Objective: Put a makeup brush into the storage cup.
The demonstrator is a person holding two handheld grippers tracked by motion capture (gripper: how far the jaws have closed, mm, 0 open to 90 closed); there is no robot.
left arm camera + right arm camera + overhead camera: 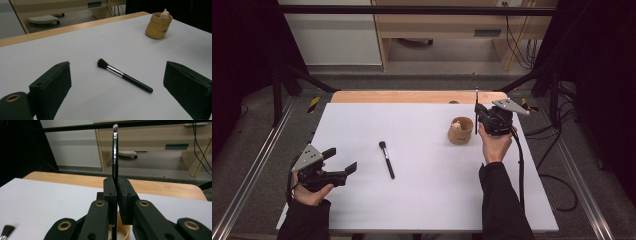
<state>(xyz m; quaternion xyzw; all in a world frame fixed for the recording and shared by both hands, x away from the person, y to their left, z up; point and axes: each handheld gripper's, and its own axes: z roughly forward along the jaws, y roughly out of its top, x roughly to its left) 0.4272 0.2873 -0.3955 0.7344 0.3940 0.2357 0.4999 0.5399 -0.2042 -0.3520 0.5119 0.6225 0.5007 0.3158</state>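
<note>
White worktop [422,200] carries a large black brush [386,160] lying flat near the middle and a small tan cup [460,131] farther right. At the cup, the right hand-held gripper [117,192] pinches a thin brush [115,150] between its pressed jaws, upright, its lower end over the cup. At the left edge, the left hand-held gripper [343,161] rests with jaws spread wide and empty, facing the large brush.

Dark lettering on tan cup [157,27], cut off, unreadable; no other legible txt.
</note>
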